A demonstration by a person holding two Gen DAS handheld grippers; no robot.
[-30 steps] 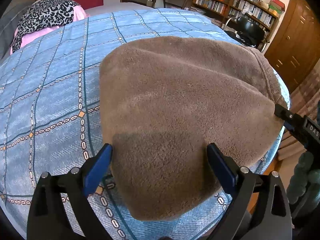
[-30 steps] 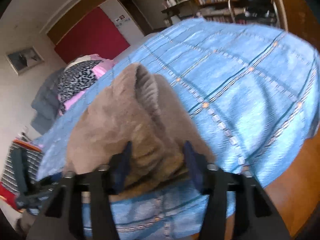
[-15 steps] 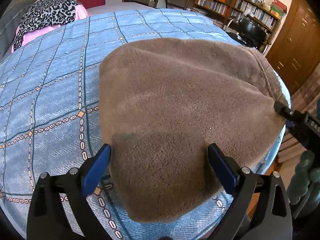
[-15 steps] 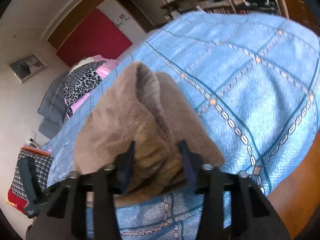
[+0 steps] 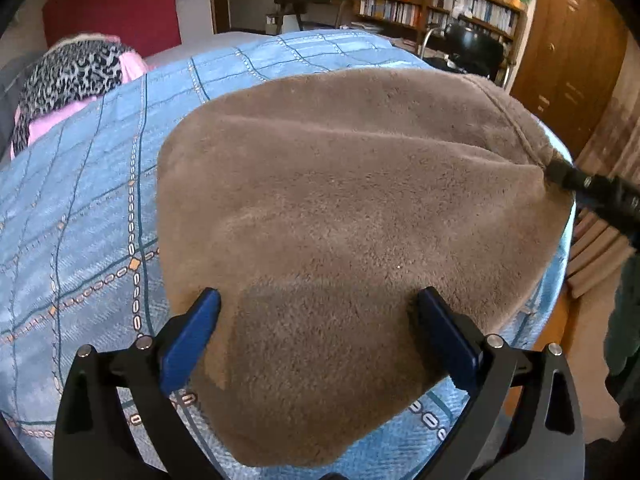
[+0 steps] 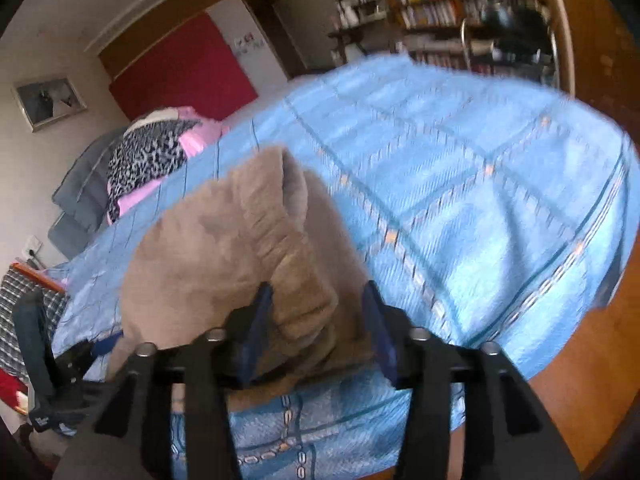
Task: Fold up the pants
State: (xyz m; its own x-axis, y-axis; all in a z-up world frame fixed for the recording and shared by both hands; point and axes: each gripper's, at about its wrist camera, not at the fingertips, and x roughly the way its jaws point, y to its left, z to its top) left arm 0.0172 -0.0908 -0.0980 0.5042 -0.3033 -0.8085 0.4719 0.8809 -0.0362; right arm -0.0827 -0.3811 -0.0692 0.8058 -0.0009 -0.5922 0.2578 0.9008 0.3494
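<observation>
Filling most of both views with a blue bedspread (image 5: pixel 80 208); backing it with a bookshelf (image 5: pixel 432 4) at upper right and a leopard-print pile (image 5: pixel 68 76) at upper left.

Lying across the centre of the left view as a broad brown slab, the pants (image 5: pixel 340 200); reaching from the bottom edge of the frame to the far right, near the bed's edge.

Hovering over the near end of the pants with the left gripper (image 5: pixel 318 296); jaws spread wide, released, straddling the fleece and pinching nothing.

Clenching the right gripper (image 6: pixel 316 290) on a bunched wad of the pants' end, fleece packed between the blue fingers (image 6: pixel 260 320); showing in the left view as a dark tip (image 5: pixel 560 172) biting the cloth at the right edge.

Changing over the last second: riding higher at the right edge of the left view than a moment ago; tenting the gripped corner and drawing a long ridge across the upper part of the pants from that tip toward the middle; blurring the right view with motion, and dropping the bedspread lower in it.

Judging from this: starting to peel the right end up off the bedspread, probably to carry it over toward the left end for the next fold; leaving that fold not yet made; risking a dragged, skewed lower layer, nothing pinning the near end.
</observation>
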